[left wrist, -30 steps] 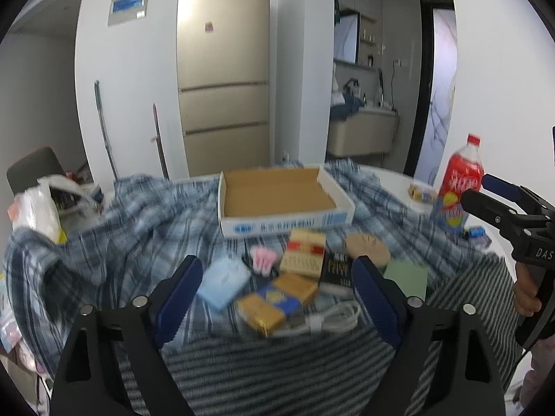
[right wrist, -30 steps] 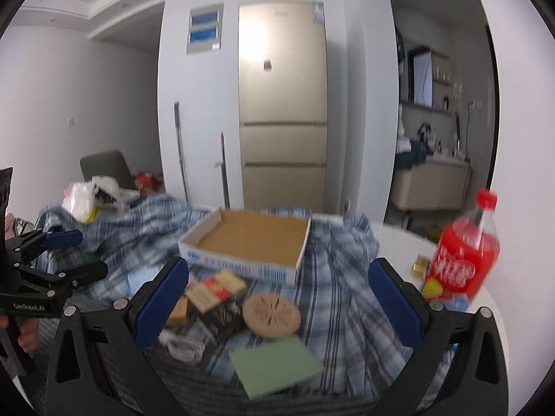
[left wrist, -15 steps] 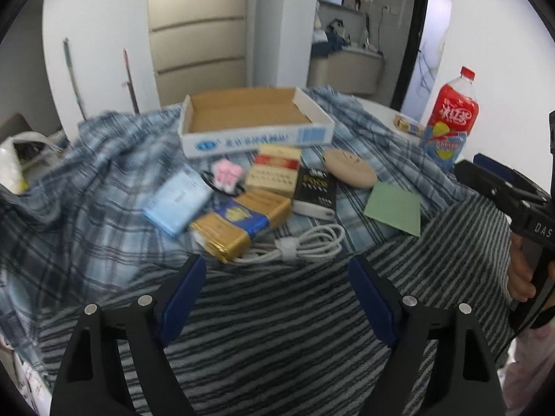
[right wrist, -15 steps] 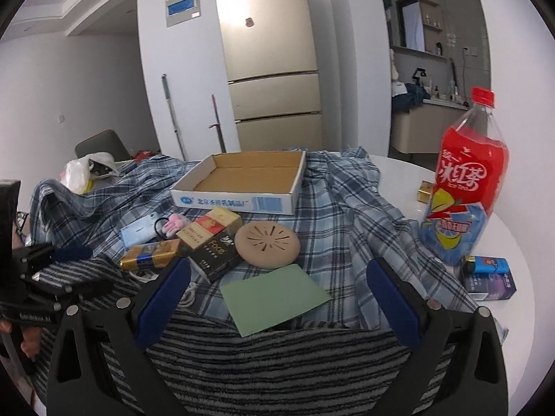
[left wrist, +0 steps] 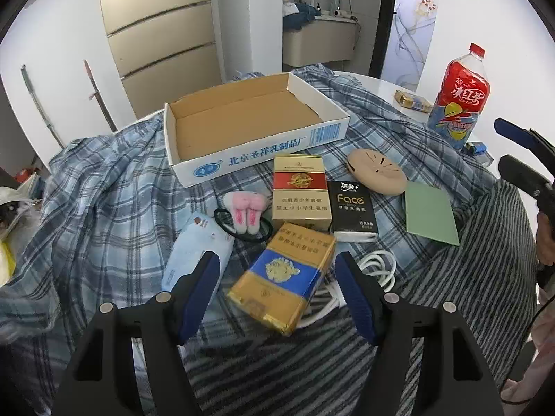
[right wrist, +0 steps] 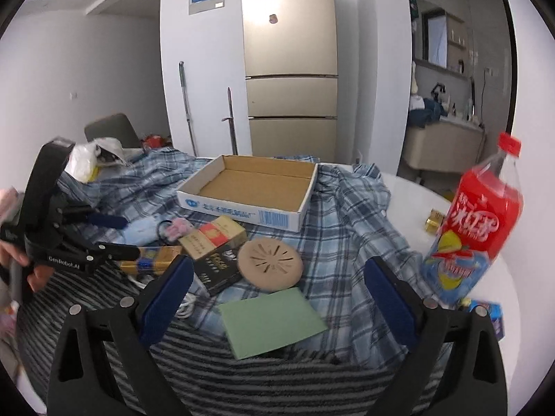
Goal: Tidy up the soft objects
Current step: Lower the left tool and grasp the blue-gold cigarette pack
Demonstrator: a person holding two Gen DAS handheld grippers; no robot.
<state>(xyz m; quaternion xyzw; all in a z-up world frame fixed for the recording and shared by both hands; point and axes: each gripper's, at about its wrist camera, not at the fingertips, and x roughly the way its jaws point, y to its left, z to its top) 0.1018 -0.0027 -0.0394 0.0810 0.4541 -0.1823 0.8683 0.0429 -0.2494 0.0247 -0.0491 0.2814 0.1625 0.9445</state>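
Note:
An empty cardboard tray (left wrist: 333, 131) stands at the back of the cloth-covered table, also in the right wrist view (right wrist: 277, 216). In front lie a pink plush hair tie (left wrist: 244, 209), a light blue tissue pack (left wrist: 194, 249), a black Face tissue pack (left wrist: 352, 209), a red-gold carton (left wrist: 300, 190), a blue-gold carton (left wrist: 288, 277), a white cable (left wrist: 376, 267), a tan round disc (left wrist: 376, 171) and a green card (left wrist: 430, 216). My left gripper (left wrist: 277, 277) is open, its fingers either side of the blue-gold carton. My right gripper (right wrist: 277, 287) is open above the green card (right wrist: 270, 320).
A red drink bottle (right wrist: 478, 222) stands at the right on the white table, with small boxes (right wrist: 485, 312) beside it. A blue plaid cloth (left wrist: 104, 190) and a striped cloth (left wrist: 485, 260) cover the table. A plastic bag (right wrist: 93, 156) lies at the far left.
My left gripper has dropped forward and down towards the pile and now straddles the blue-gold carton. My right gripper has moved closer to the table and a little lower.

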